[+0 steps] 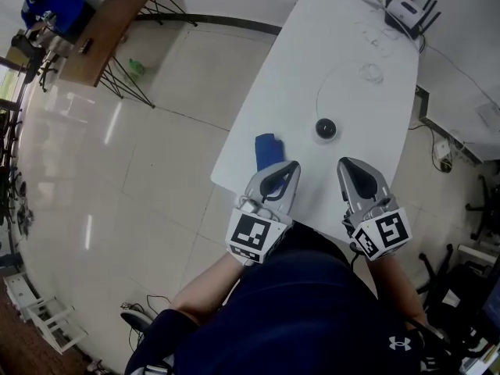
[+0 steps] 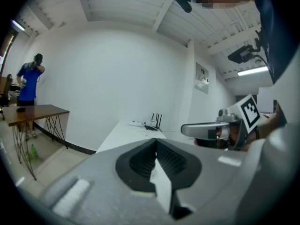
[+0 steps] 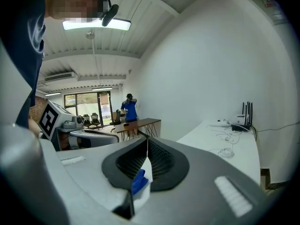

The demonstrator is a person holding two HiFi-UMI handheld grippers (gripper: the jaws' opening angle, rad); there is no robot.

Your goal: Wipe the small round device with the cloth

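The small round device [image 1: 326,129], black, sits on the white counter [image 1: 344,45] just beyond the two grippers. The blue cloth [image 1: 268,150] lies to its left by the counter's edge, close to the left gripper [image 1: 291,169]. Left gripper and right gripper [image 1: 346,165] both have their jaws pressed together on nothing, and farther off lie a coiled white cable [image 1: 372,73] and a white router [image 1: 406,9].
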